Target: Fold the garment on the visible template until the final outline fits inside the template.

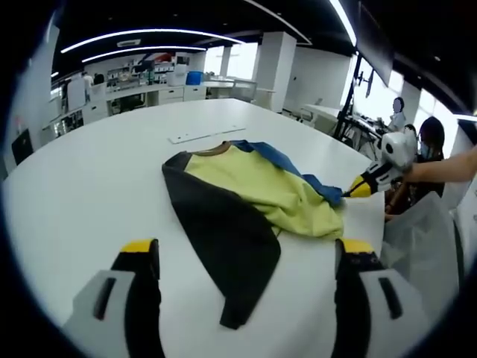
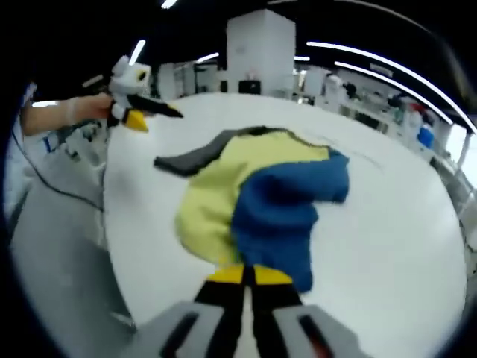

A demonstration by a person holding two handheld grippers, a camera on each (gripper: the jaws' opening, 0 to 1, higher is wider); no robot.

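Right claw [image 2: 248,277] — clamped on garment [image 2: 261,194]

No text, label, brand, number or sign can be read in either view; nothing legible is carried on the garment [image 1: 253,190] or on the table [image 1: 89,186] around it.

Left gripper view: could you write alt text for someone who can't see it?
A crumpled shirt in yellow, dark grey and blue lies on a white table. The left gripper waits open in front of it, while the right gripper, held by a hand, touches the shirt's blue edge. An office room stretches behind.
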